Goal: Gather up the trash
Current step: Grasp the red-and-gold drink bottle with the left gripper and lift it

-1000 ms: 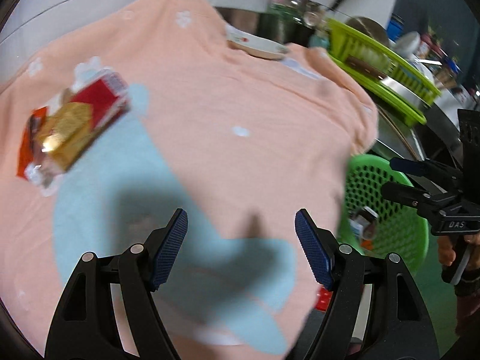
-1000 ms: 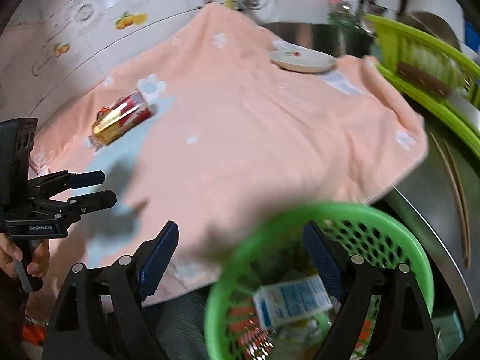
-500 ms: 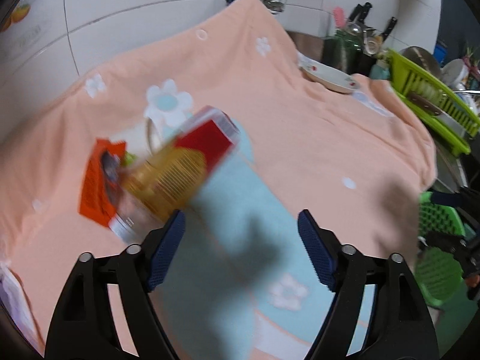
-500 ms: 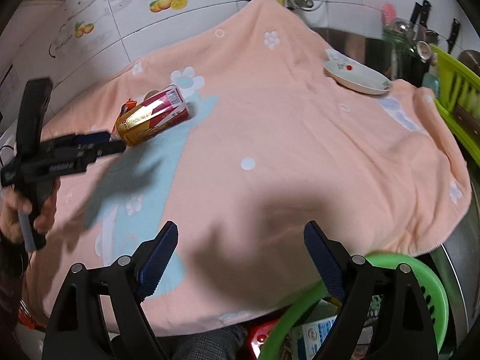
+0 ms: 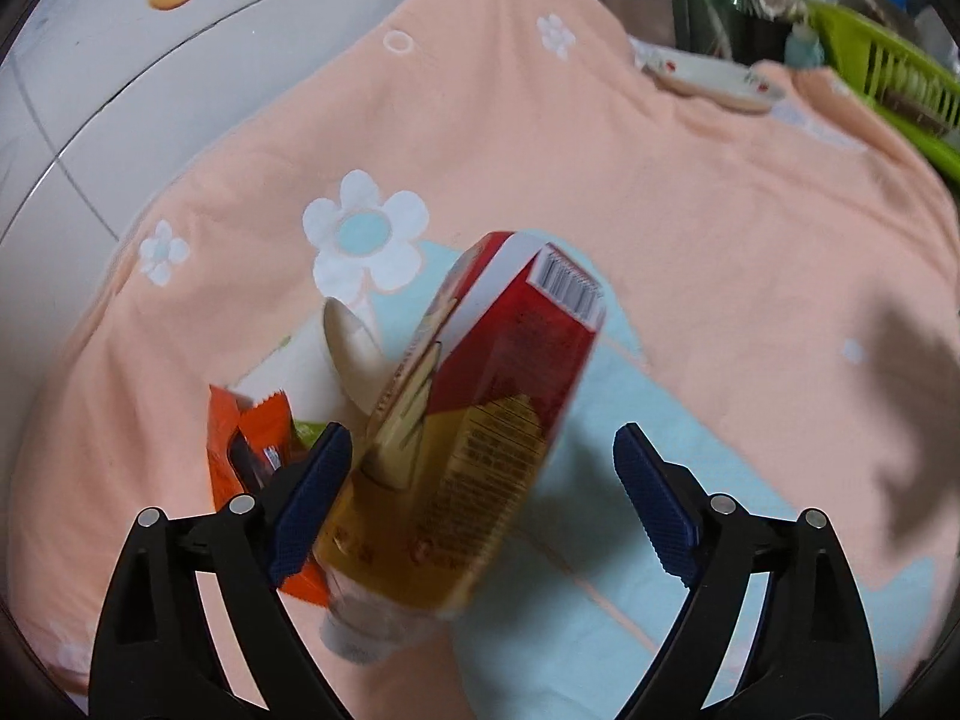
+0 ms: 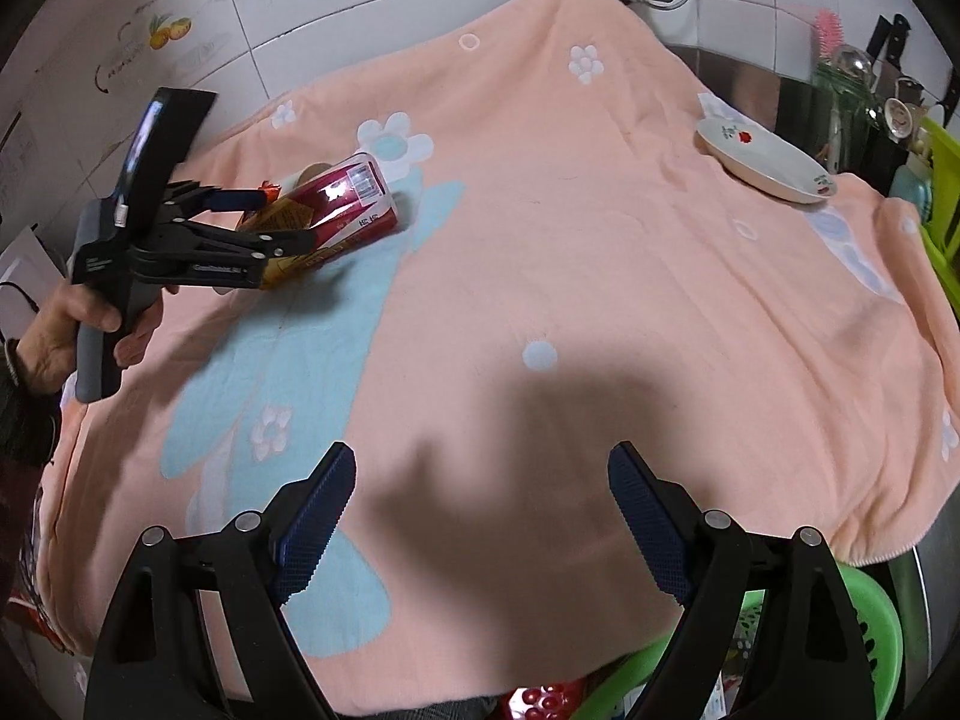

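— On the peach towel (image 6: pixel 600 276), at about ten o'clock from the right-hand camera, what does the left gripper (image 5: pixel 480 504) have?

— Nothing gripped. Its jaws have just been opening and stand wide. The red-and-gold snack box (image 5: pixel 480 438) lies between the blue pads (image 5: pixel 312 498), slanting from six o'clock up toward one o'clock in the left wrist view. The left pad sits just beside the box's gold end; whether it touches I cannot tell. The right pad is well apart from it.

— Anything else near the box?

— An orange wrapper (image 5: pixel 252 438) lies at nine o'clock of the box, partly behind the left pad. A pale paper cup (image 5: pixel 354 354) pokes out at eleven o'clock, beside a big white flower printed on the towel.

— And the right gripper (image 6: pixel 480 510)?

— Also spread wide, with nothing between the pads, hovering over the towel above its own shadow. In its view a hand (image 6: pixel 66 336) grips the handle of the left tool at nine o'clock.

— Where does the trash go?

— A green basket (image 6: pixel 870 636) shows at five o'clock of the right wrist view, below the towel's edge, behind the right finger. Something red shows at the bottom, near it.

— Other things on the towel?

— A white plate (image 6: pixel 762 162) with small red motifs, at two o'clock, well apart from the box.
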Action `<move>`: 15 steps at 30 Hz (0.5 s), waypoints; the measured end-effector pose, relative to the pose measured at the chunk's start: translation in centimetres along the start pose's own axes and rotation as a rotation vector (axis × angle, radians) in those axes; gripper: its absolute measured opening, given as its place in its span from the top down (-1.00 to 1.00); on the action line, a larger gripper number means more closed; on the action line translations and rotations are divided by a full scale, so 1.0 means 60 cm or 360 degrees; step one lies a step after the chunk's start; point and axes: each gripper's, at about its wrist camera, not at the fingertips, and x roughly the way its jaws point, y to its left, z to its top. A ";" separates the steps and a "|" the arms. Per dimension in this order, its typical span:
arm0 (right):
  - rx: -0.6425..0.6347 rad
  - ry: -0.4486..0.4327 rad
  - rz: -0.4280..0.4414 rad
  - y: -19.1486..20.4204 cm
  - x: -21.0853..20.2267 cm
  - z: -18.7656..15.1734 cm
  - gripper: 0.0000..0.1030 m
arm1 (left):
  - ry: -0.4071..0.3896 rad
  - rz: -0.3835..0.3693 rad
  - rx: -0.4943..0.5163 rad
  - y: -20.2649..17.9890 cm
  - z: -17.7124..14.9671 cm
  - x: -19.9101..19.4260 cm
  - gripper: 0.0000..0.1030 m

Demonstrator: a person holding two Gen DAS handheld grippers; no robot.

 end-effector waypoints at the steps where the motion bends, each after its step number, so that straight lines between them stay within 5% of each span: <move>1: -0.0003 0.0005 0.0000 0.001 0.004 0.002 -0.61 | 0.0005 -0.0002 0.0011 0.000 0.000 0.005 -0.70; 15: -0.0048 0.0061 0.0014 0.014 0.038 0.013 -0.61 | 0.0055 0.0039 0.0142 -0.003 0.018 0.060 -0.70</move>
